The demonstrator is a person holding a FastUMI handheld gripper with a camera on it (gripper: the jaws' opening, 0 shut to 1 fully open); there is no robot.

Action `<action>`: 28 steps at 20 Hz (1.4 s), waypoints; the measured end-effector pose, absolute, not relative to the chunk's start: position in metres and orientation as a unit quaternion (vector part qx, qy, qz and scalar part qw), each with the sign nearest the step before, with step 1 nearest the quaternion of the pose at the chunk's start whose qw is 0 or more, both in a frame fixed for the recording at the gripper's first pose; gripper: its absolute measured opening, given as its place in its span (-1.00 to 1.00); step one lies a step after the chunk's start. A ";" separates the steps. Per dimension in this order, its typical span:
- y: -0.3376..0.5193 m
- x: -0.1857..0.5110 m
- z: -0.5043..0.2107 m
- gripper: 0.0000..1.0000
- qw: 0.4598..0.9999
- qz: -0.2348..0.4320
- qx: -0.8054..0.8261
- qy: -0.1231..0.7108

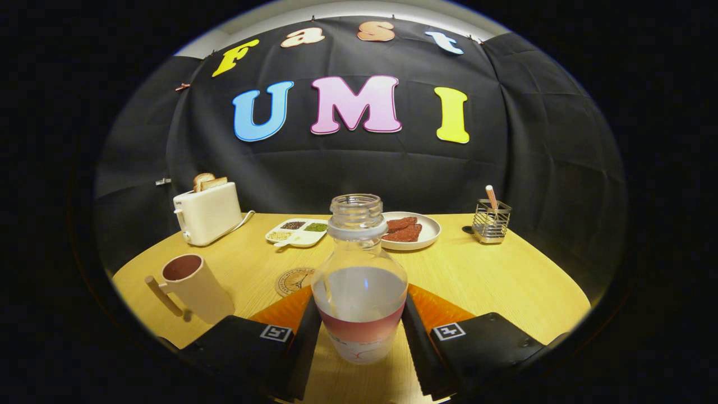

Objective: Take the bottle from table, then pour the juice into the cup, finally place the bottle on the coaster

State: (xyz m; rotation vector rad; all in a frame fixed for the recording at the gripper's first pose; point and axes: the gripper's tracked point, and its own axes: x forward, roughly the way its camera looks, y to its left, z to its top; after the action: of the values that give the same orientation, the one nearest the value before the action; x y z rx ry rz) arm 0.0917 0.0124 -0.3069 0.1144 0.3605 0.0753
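Directly between the tongs (360, 331) stands an uncapped juice bottle (359, 280), upright on the wooden tabletop (493, 275). Both fingers seem to press its lower sides, so the tongs look closed on it, likely to lift it. A mug (193, 283) waits ahead to the left for pouring; the round coaster (293, 280) lies just behind the bottle.
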 end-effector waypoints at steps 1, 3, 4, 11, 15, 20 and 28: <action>0.014 0.093 -0.301 0.48 0.982 0.043 0.051 0.177; 0.018 0.096 -0.289 0.48 0.983 0.057 0.028 0.173; 0.021 0.097 -0.281 0.48 0.983 0.062 0.015 0.169; 0.037 0.119 -0.242 0.48 0.978 0.071 -0.122 0.152; 0.058 0.120 -0.236 0.48 0.961 0.083 -0.216 0.151; 0.086 0.117 -0.243 0.48 0.932 0.092 -0.316 0.150; 0.107 0.125 -0.239 0.48 0.878 0.066 -0.455 0.130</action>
State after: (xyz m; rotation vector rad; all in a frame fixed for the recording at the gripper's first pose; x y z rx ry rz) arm 0.1250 0.1066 -0.2391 -0.9492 0.2709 0.1381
